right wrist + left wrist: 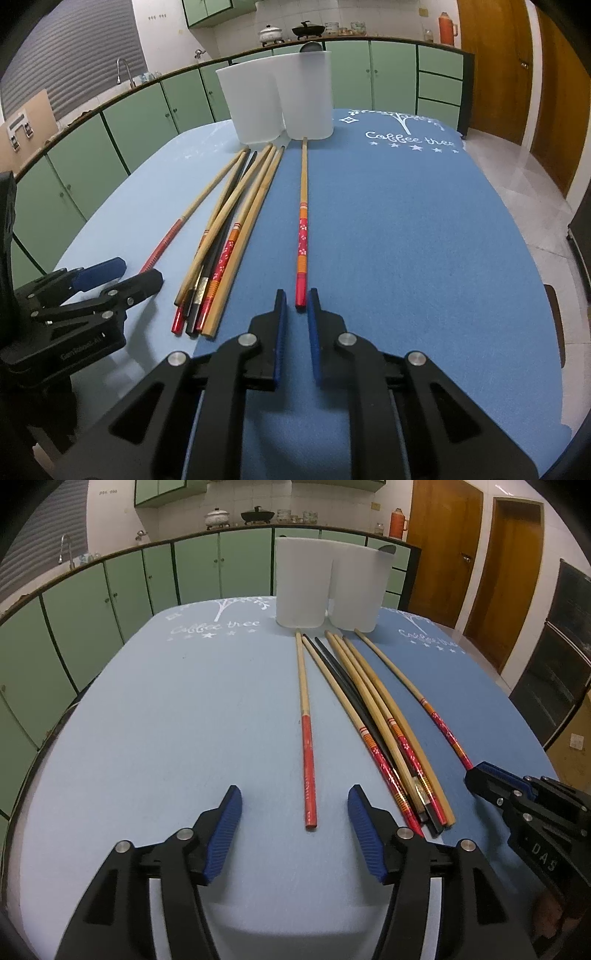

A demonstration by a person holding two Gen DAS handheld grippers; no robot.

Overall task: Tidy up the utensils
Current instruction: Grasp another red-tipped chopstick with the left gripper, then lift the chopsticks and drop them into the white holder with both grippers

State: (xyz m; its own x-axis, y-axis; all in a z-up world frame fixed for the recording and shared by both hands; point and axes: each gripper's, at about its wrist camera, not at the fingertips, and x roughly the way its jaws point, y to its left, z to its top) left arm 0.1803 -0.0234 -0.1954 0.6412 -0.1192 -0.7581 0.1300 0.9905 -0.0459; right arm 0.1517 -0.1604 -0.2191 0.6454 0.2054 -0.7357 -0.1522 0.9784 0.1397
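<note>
A loose row of chopsticks lies on the blue tablecloth (166,701), all with their long axes running from the grippers toward the two white containers (327,587) at twelve o'clock, thin tips at the containers and painted red ends toward the cameras.

In the left wrist view, a single red-ended chopstick (306,731) runs nearly straight toward twelve o'clock. Its red end lies between the pads of the left gripper (294,797), whose jaws stand moderately wide and touch nothing. The main bundle of chopsticks (384,731), bamboo and black, fans out at about one o'clock.

In the right wrist view, a flower-patterned chopstick (303,229) points to twelve o'clock, apart from the bundle at ten o'clock. The right gripper (297,299) has its jaws drawn narrow, with the red butt end just inside the gap at the fingertips; whether the pads actually press it I cannot tell.
</note>
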